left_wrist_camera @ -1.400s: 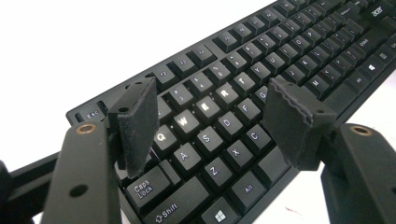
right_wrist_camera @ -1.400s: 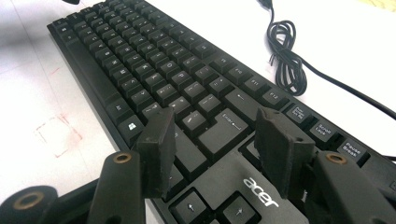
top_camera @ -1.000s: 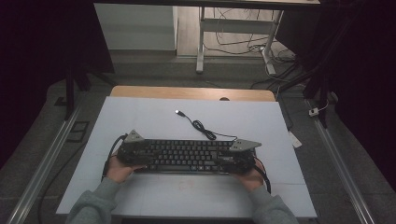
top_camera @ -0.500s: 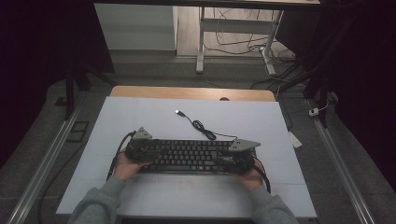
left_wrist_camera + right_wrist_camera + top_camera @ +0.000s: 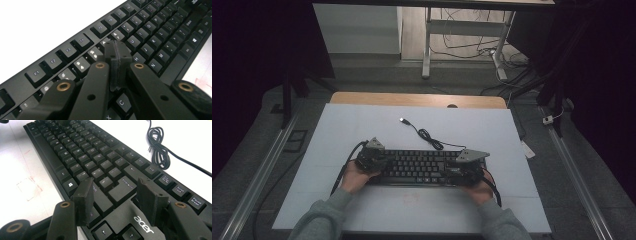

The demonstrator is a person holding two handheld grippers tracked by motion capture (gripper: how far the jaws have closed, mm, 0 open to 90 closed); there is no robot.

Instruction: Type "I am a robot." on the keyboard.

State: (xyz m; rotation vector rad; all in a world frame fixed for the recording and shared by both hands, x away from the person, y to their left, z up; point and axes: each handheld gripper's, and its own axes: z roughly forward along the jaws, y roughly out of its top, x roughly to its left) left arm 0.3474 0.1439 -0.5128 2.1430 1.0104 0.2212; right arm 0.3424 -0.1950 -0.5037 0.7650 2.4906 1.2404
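A black keyboard lies across the near middle of the white table top. My left gripper hovers over the keyboard's left end. In the left gripper view my left gripper has its pads pressed together above the letter keys. Its jaws have just been closing and nothing is between them. My right gripper stays at the keyboard's right end. In the right gripper view my right gripper stands open over the Enter key area of the keyboard, holding nothing.
The keyboard's black cable coils behind it and ends in a loose USB plug. A faint red mark sits on the white table top in front of the keyboard. A wooden edge runs along the back.
The left hand has moved right, bringing its gripper over the keyboard's left end, and its jaws have closed. The right hand and the keyboard have stayed where they were.
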